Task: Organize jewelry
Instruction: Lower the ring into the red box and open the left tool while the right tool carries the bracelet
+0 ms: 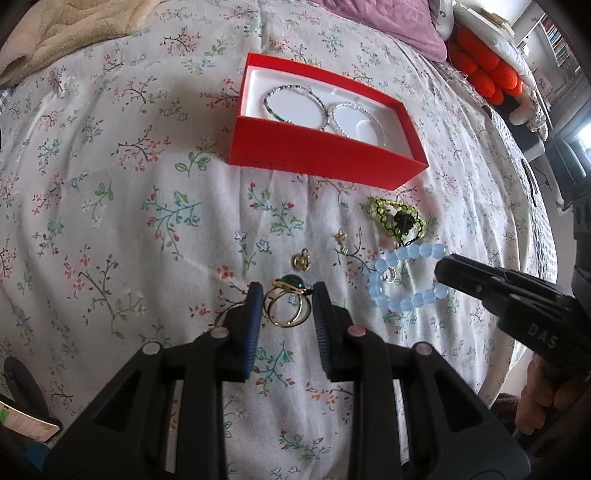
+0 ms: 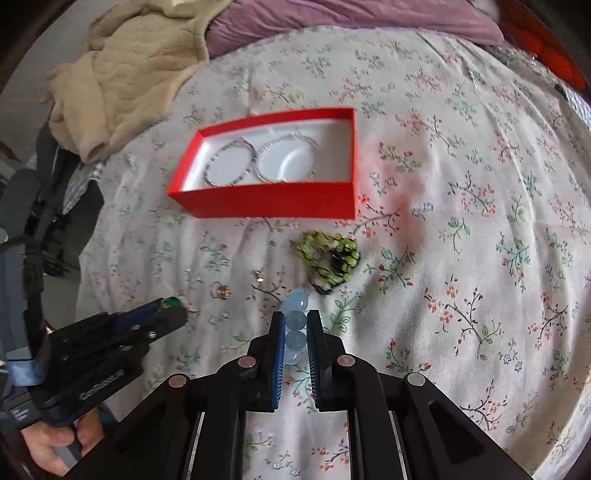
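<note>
A red box (image 1: 325, 158) lies on the floral bedspread and holds two bead bangles (image 1: 295, 103); it also shows in the right wrist view (image 2: 266, 201). My left gripper (image 1: 288, 295) has its fingers on either side of a gold ring with a green stone (image 1: 290, 299), touching it. My right gripper (image 2: 295, 325) is shut on a light blue bead bracelet (image 2: 297, 325), which shows as a loop in the left wrist view (image 1: 406, 277). A green bead bracelet (image 1: 397, 218) and two small gold pieces (image 1: 303, 260) lie in front of the box.
A beige blanket (image 2: 129, 74) and a purple pillow (image 2: 332, 18) lie at the far side of the bed. An orange cushion (image 1: 487, 74) sits at the far right. The bed edge drops off to the right.
</note>
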